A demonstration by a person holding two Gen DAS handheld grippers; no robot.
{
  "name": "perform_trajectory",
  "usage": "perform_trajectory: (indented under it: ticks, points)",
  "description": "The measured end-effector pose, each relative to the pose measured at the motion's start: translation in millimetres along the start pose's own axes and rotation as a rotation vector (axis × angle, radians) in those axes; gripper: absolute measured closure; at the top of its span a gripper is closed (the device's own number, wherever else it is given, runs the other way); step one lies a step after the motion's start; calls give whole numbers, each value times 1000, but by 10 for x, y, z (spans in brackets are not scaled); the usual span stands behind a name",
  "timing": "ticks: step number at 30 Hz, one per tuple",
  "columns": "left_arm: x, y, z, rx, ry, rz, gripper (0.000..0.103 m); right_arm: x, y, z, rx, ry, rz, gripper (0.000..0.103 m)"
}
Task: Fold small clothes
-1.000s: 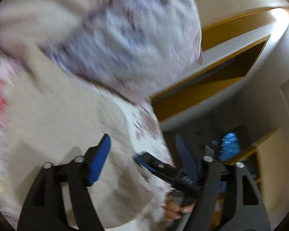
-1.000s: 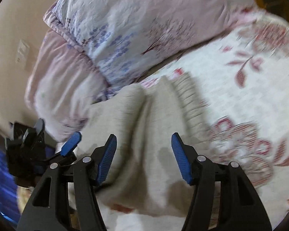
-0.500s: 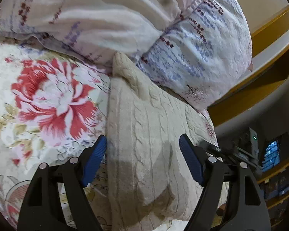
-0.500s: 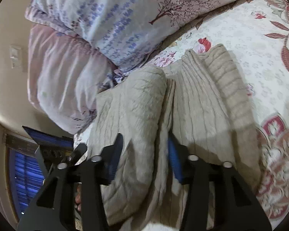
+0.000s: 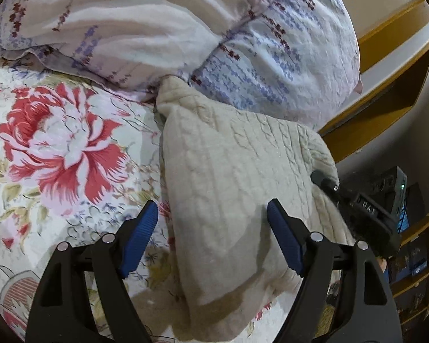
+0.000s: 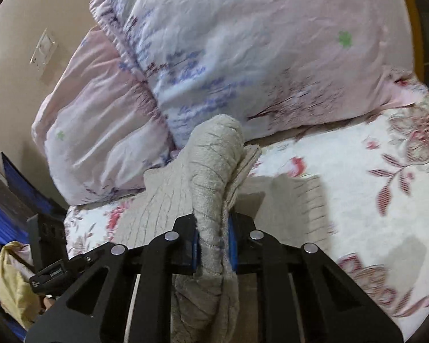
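One beige knit garment (image 5: 237, 177), two pillows (image 6: 243, 57), one floral bedspread (image 5: 57, 148), two grippers (image 5: 213, 235).

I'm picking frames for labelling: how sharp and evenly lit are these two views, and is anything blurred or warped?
Left wrist view: mostly sharp, the beige knit sweater textured clearly, the left gripper shading its near end; fisheye bends the shelf edges. Right wrist view: motion blur smears the pillows and floral bedspread; the right gripper stays crisp.

Soft indoor light, fisheye bending and dark corners in both views; the pillows (image 6: 243, 57) look motion-blurred in the right view.
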State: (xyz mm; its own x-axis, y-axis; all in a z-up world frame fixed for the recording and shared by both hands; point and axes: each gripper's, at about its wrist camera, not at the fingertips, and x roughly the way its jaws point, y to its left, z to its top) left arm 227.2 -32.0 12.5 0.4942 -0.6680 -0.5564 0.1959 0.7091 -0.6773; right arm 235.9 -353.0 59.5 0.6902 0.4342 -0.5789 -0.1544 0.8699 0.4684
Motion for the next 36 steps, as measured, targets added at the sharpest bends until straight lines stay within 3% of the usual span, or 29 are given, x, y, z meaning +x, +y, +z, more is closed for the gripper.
perform_trajectory:
  ticks: [8, 12, 17, 22, 24, 26, 29, 32, 36]
  points:
    - [82, -106, -105, 48, 34, -15, 25, -174, -198, -102, -19, -19, -58, 88]
    - [136, -132, -168, 50, 53, -31, 30, -81, -209, -178, -50, 26, -127, 88]
    - [170, -138, -213, 46, 59, -45, 33, -165, -352, -182, 0, -6, -102, 88]
    - [218, -164, -236, 51, 81, -44, 33, 75, -694, -218, 113, 87, -124, 87]
    - [209, -193, -241, 61, 80, -27, 33, 67, -728, -214, 135, 91, -110, 84]
    - [179, -223, -245, 66, 78, -10, 33, -14, -735, -207, 148, 89, -123, 69]
    - [101, -253, -266, 58, 76, -9, 33, -277, -766, -231, 175, 47, -128, 54]
    - [16, -247, -318, 42, 80, -15, 33, -616, -766, -324, 201, 7, -57, 53]
    - [-37, -224, -401, 23, 106, -17, 33, -837, -601, -494, 162, 21, 9, 53]
